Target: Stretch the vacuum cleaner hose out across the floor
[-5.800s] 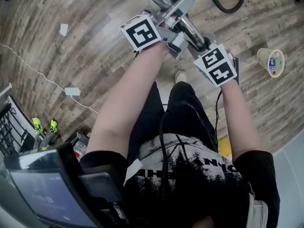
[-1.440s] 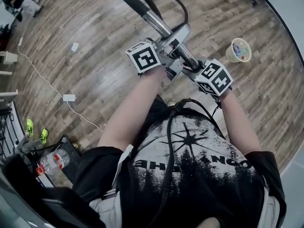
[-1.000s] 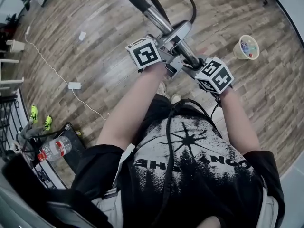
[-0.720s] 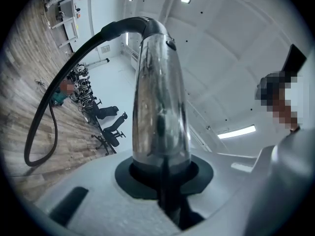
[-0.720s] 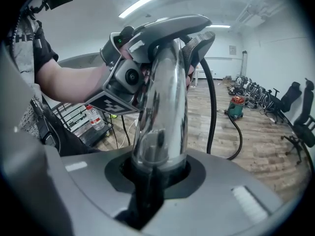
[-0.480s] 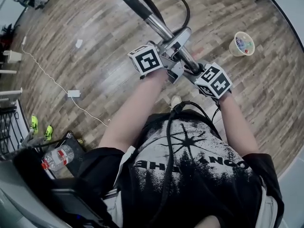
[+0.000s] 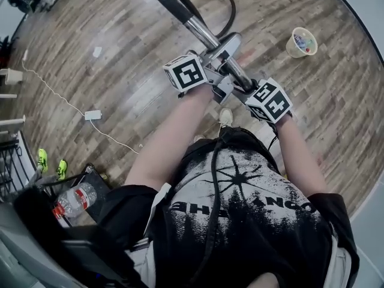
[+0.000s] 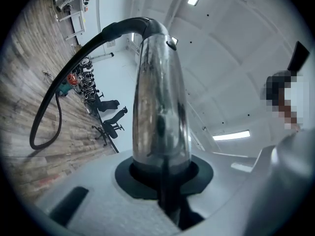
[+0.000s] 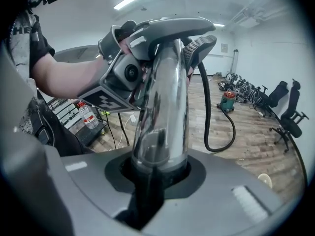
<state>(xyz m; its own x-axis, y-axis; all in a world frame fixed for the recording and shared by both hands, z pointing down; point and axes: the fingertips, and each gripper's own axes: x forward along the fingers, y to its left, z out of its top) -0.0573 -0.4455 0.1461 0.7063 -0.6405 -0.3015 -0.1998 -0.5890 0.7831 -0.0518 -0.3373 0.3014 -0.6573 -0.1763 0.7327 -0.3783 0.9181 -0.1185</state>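
paper cup (image 7: pixel 300 41) drifted toward 1 o'clock; left gripper (image 8: pixel 165 175) and right gripper (image 9: pixel 152 177) jaws pinch the chrome wand (image 7: pixel 201 32), left nearer the hose (image 7: pixel 230 11) at 12 o'clock.

Scene is viewed steeply downward from the head. Chrome tube (image 7: pixel 201 30), at 12 o'clock there, is seen close-up in both gripper views, black hose (image 9: pixel 205 107) beyond.

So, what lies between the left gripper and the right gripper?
A short stretch of the metal tube, which both the left gripper and right gripper clamp; the right gripper view shows it.
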